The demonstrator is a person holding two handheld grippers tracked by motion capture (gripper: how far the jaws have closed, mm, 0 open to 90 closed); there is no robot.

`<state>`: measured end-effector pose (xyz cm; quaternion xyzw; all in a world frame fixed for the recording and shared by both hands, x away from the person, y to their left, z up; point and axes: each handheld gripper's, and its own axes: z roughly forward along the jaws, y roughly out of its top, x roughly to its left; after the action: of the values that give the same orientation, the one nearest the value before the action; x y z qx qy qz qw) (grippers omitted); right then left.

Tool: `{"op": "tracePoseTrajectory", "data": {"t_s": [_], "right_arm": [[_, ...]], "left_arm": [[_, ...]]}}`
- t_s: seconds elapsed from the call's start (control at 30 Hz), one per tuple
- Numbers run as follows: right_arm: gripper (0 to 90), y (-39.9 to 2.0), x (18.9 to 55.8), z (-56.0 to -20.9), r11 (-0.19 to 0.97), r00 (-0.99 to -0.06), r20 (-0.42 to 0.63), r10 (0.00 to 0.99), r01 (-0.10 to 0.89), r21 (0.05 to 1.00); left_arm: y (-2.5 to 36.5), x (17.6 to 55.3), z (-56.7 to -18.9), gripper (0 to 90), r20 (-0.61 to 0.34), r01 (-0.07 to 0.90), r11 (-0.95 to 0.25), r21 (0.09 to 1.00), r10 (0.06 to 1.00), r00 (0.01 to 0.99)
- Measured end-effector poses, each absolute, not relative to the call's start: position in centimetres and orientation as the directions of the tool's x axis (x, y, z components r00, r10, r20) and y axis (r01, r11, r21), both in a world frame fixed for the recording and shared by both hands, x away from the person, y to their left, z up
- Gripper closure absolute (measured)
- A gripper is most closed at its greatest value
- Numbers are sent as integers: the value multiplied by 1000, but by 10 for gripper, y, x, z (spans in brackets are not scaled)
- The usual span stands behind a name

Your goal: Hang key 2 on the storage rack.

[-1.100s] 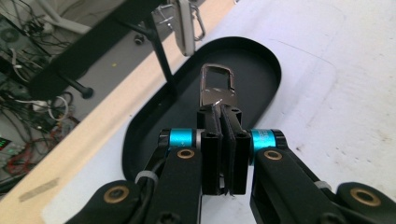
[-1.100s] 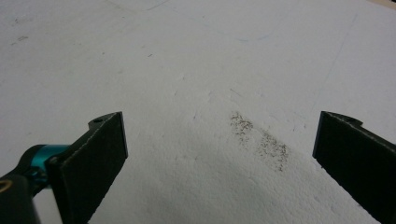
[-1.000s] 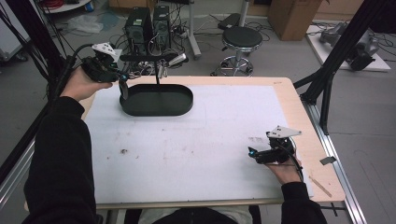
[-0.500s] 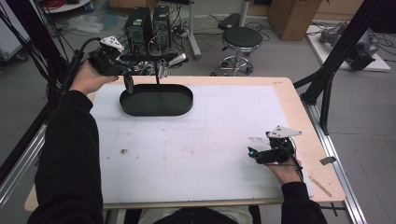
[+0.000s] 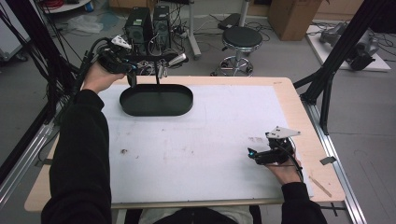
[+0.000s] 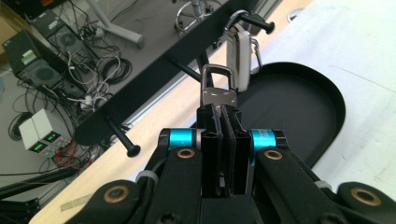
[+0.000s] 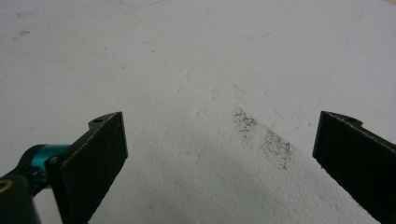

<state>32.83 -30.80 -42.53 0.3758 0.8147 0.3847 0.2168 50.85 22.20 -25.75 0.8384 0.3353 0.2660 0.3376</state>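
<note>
My left gripper (image 6: 222, 112) is shut on a small dark tag with a silver metal loop (image 6: 218, 81). It holds the tag close to a black rack bar (image 6: 154, 74) with pegs. A white fob (image 6: 239, 56) hangs from one peg just beyond the loop. Below lies a black oval tray (image 6: 308, 116). From above, the left gripper (image 5: 132, 78) is at the tray's (image 5: 187, 100) back left corner. My right gripper (image 5: 252, 154) rests on the white mat near the front right. Its jaws (image 7: 219, 154) are open, with nothing between them.
The white mat (image 5: 196, 144) covers most of the wooden table. A dark speckled smudge (image 7: 266, 140) marks it in front of the right gripper. Beyond the table's far edge are computer towers (image 5: 149, 23), cables and a stool (image 5: 240, 39). A black frame post (image 5: 327, 79) stands at the right.
The left hand has carried its tag away from me and to the right, closer to the rack over the tray. The right hand has kept still.
</note>
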Motion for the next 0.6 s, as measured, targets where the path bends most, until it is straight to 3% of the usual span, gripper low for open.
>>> {"op": "tracePoseTrajectory", "data": {"t_s": [0.6], "right_arm": [[22,-316,329,-423,377,-591,-47,805,449,810]], "left_arm": [[219,523,-278,863,204,443,-497,746,805,558]]}}
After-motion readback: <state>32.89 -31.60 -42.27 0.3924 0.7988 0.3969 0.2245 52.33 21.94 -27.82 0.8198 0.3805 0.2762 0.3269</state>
